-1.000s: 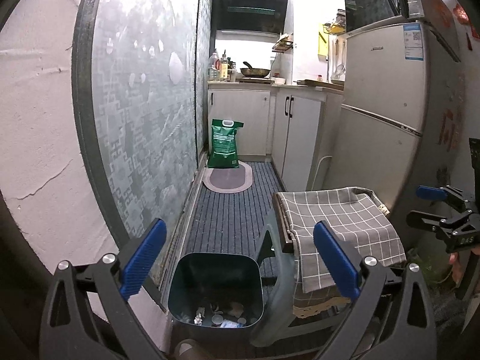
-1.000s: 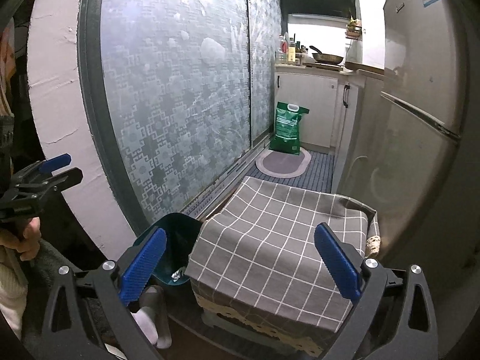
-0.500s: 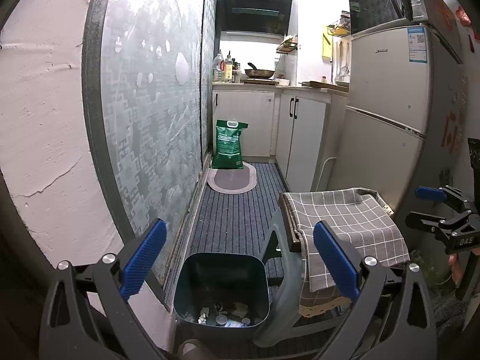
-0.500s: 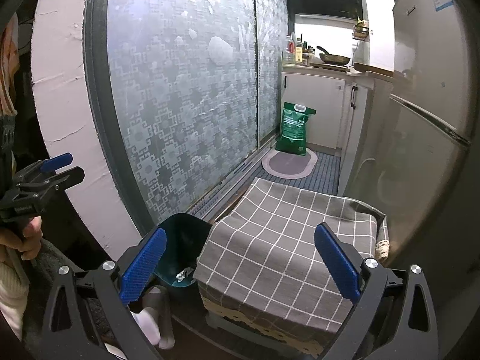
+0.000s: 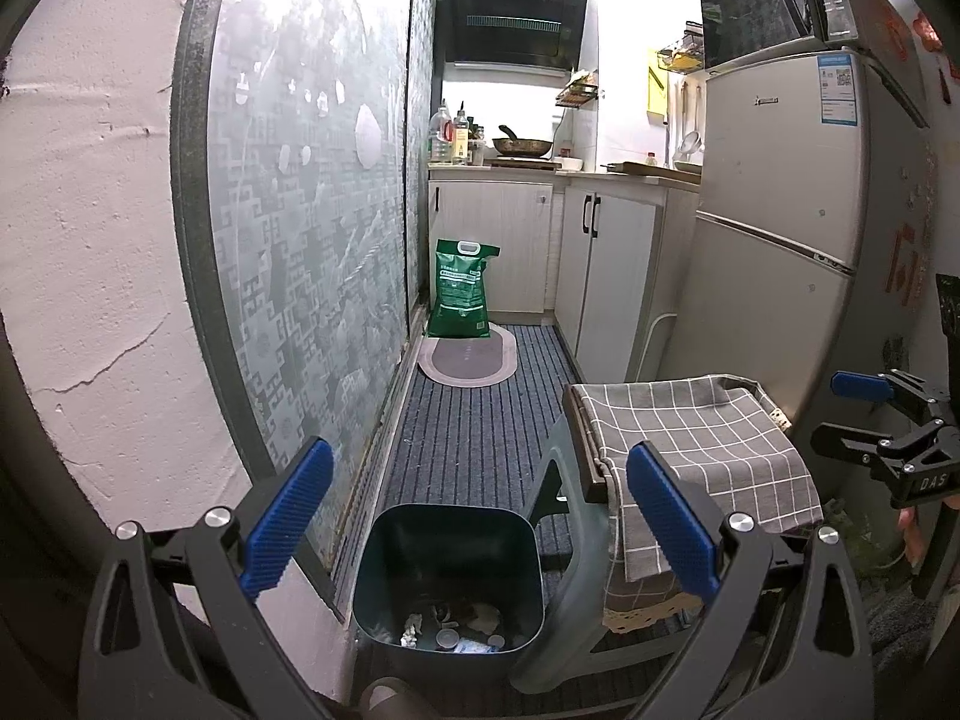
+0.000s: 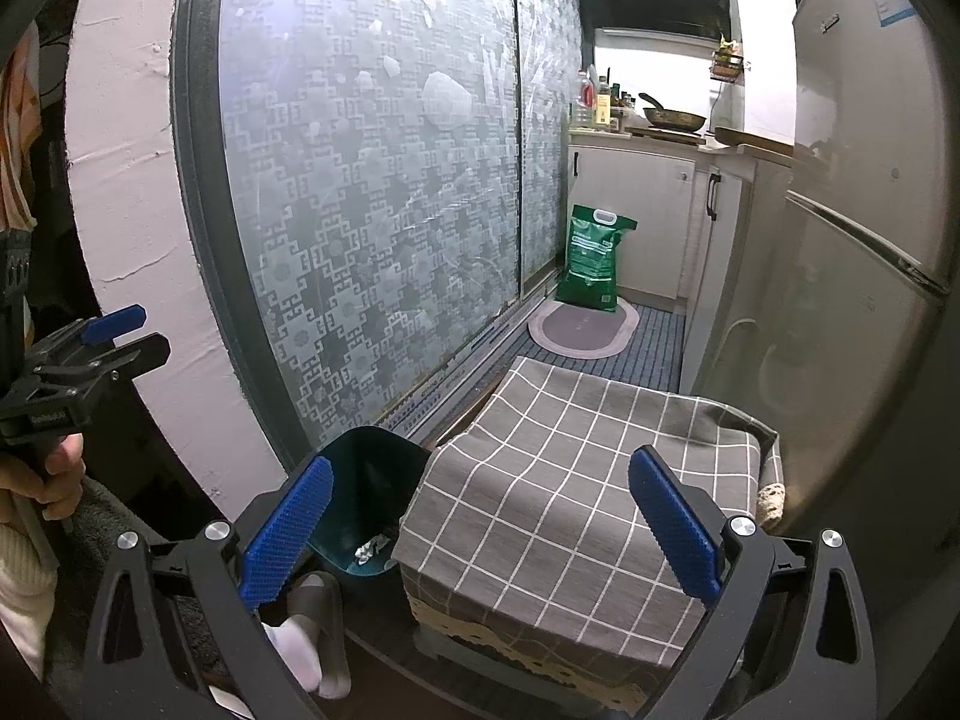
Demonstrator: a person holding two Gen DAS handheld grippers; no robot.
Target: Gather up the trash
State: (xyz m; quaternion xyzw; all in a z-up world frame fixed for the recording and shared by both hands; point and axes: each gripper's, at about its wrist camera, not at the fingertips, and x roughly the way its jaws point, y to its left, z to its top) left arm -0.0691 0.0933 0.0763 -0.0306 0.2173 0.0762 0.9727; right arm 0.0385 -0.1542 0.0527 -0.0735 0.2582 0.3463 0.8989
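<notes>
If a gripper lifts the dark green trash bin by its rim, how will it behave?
The trash bin looks like thin plastic holding only a few scraps, so probably light. Its rim may flex. Gripped at one side, it would likely tilt.

text: "DAS" | on: right tongs (image 5: 864,420) body

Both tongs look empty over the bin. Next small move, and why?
Probably lower the left tongs toward the bin rim to grip it. Both tongs are open and empty, the right tongs sit over the checked cloth, and trash already lies at the bin's bottom, with no loose trash in view.
</notes>
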